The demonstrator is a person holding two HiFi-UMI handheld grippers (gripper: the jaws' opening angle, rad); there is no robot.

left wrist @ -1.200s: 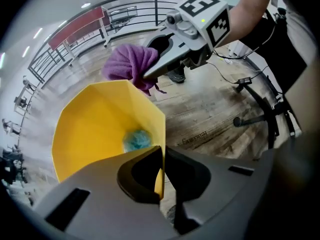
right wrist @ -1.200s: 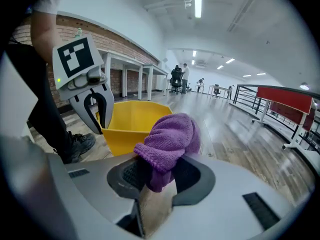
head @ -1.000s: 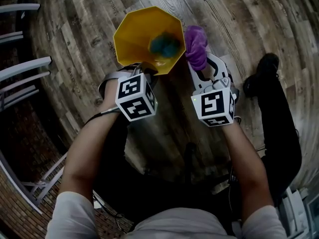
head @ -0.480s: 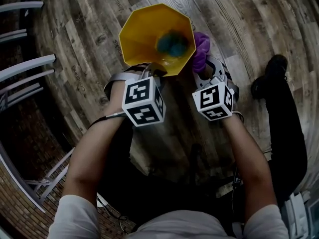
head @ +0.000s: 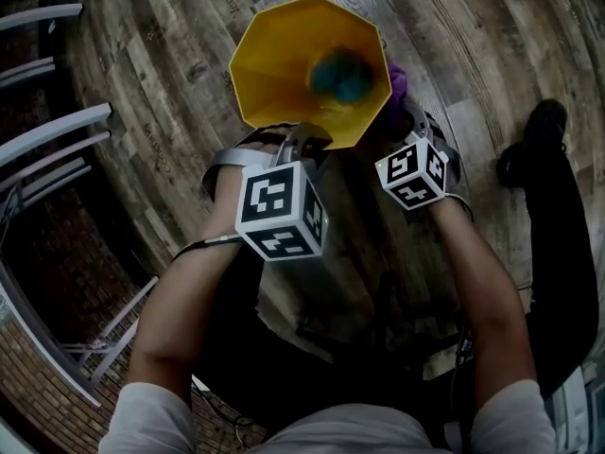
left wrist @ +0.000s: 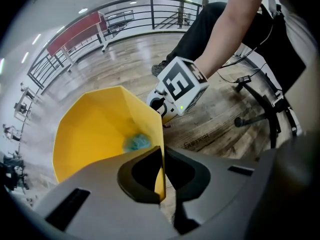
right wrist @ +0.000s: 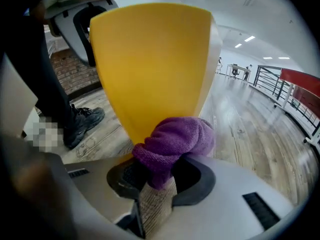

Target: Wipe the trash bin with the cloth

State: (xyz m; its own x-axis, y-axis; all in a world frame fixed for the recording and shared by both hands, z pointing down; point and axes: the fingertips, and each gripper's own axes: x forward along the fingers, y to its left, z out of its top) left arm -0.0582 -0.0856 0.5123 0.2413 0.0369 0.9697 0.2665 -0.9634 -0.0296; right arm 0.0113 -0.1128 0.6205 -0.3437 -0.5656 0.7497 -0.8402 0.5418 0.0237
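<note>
Trash bin [head: 293, 64], yellow, between the two tools, left tool [left wrist: 162, 171] pinched shut on its rim, right tool [right wrist: 155, 176] squeezing a purple cloth [right wrist: 175, 139] against its outer side, wooden plank floor [head: 161, 130] below, dark shoe [right wrist: 82, 121] nearby, metal railing [left wrist: 150, 14] and long red table [left wrist: 75, 31] far off.

**What Sits Where**

A teal crumpled wad [head: 340, 76] is contained in the yellow faceted plastic trash bin [head: 284, 74]. Its near rim is clamped by the left gripper [left wrist: 161, 171]. The purple terry cloth [right wrist: 175, 139], held by the right gripper [right wrist: 160, 176], is pressed against its right outer wall.
</note>
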